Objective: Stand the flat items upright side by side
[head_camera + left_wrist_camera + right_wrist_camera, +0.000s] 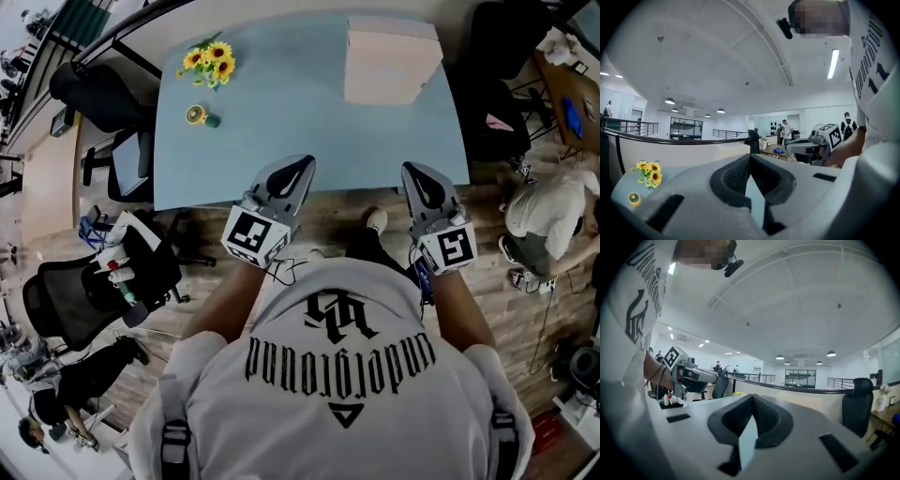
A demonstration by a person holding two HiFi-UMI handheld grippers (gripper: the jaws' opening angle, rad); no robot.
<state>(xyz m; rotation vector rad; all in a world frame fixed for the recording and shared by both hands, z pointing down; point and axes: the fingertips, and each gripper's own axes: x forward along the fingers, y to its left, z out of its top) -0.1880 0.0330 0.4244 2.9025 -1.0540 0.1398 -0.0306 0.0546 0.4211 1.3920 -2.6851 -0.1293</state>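
My left gripper [305, 162] and right gripper [411, 170] hang side by side over the near edge of the light blue table [300, 122], close to the person's body. Both point roughly level toward the table. In the left gripper view the left gripper [750, 157] has its jaws together with nothing between them. The right gripper view shows the right gripper [752, 397] the same way, shut and empty. A pale cardboard-coloured block [390, 60] stands at the table's far right, well beyond both grippers. I cannot make out separate flat items.
A bunch of sunflowers [209, 62] and a small round yellow-green object [199, 115] sit at the table's far left. Black office chairs [98, 94] stand left of the table, another chair [94, 291] nearer. A person [548, 220] crouches on the wooden floor at right.
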